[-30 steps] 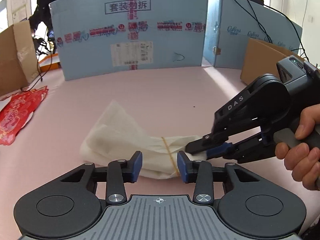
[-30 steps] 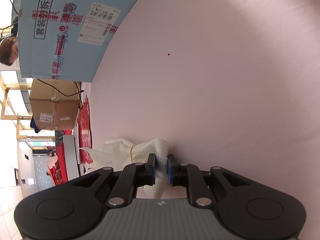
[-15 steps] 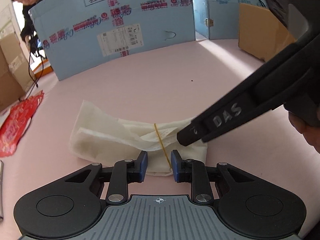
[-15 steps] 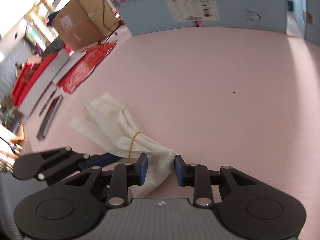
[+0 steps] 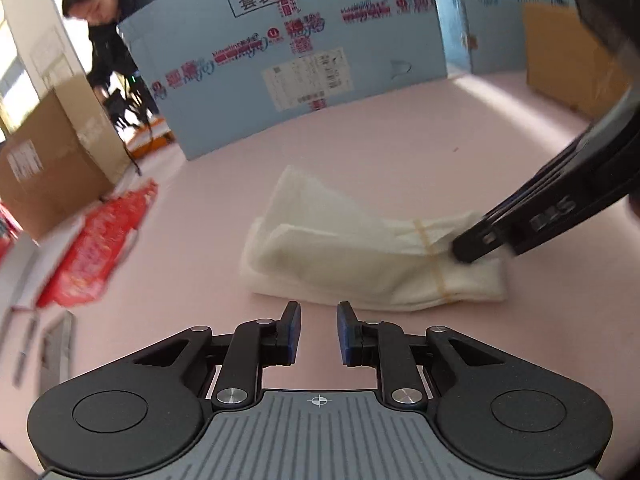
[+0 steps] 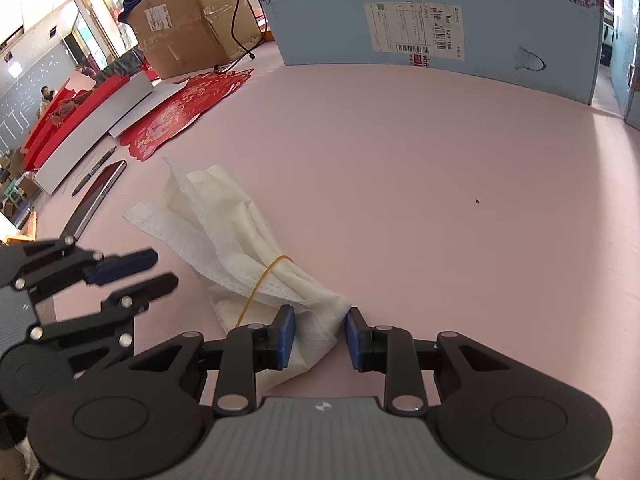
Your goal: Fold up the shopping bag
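Right gripper (image 6: 319,336) released (rolled upright) | 1 shopping bag (image 6: 224,236) | 1 rubber band (image 6: 260,280)

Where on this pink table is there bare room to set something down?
Free: the wide pink stretch between the white bag and the blue cardboard wall. Crowded: the strip beside the bag with red paper, a pen and the brown box.

**Open worktop to the right, clutter on the left**

I see the pink worktop (image 6: 420,168) bare ahead and right of the folded bag (image 6: 240,248). The blue cardboard wall (image 6: 440,12) closes the far edge. Red paper (image 6: 180,116), a pen (image 6: 94,172) and a brown box (image 6: 188,16) crowd the left side.
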The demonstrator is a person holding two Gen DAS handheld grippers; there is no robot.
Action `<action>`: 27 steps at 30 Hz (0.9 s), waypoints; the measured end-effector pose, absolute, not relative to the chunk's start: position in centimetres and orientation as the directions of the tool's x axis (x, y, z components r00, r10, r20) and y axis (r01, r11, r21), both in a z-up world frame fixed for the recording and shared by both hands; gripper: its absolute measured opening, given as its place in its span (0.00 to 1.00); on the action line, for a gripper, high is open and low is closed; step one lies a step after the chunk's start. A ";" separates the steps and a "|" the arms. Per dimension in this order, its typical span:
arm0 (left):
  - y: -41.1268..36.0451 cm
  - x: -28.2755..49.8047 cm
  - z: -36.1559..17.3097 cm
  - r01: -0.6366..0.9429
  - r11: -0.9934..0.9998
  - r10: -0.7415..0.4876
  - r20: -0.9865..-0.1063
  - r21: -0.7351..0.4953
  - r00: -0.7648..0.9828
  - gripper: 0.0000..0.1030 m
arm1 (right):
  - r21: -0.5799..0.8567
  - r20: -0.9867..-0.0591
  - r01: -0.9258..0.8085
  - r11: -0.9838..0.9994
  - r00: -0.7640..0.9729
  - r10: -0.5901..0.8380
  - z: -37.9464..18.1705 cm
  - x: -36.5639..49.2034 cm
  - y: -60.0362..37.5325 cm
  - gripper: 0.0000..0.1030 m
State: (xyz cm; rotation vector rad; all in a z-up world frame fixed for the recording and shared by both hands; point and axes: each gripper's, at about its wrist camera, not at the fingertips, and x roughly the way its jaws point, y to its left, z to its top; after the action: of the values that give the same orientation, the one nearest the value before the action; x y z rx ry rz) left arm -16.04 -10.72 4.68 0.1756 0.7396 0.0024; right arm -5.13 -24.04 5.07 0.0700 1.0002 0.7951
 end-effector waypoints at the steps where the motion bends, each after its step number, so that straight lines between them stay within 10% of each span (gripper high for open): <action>1: -11.5 -15.8 4.6 0.081 0.982 0.053 -0.667 0.169 0.743 0.25 | 0.418 -0.722 -0.551 0.722 0.280 0.632 5.0 -4.9 -24.3 0.28; 14: -16.4 -13.4 1.3 -0.091 0.882 0.378 -0.580 0.462 0.721 0.35 | 0.383 -0.720 -0.585 0.715 0.297 0.628 4.9 -5.4 -24.2 0.28; 27: -14.0 -14.6 1.5 -0.018 0.769 0.440 -0.509 0.639 0.740 0.43 | 0.421 -0.703 -0.588 0.691 0.269 0.658 4.8 -4.8 -24.7 0.29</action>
State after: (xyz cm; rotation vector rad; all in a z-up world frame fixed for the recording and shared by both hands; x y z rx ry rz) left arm -14.59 -14.05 1.52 0.6539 0.7007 0.2716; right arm -4.76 -24.68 4.81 0.0812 0.9897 0.8412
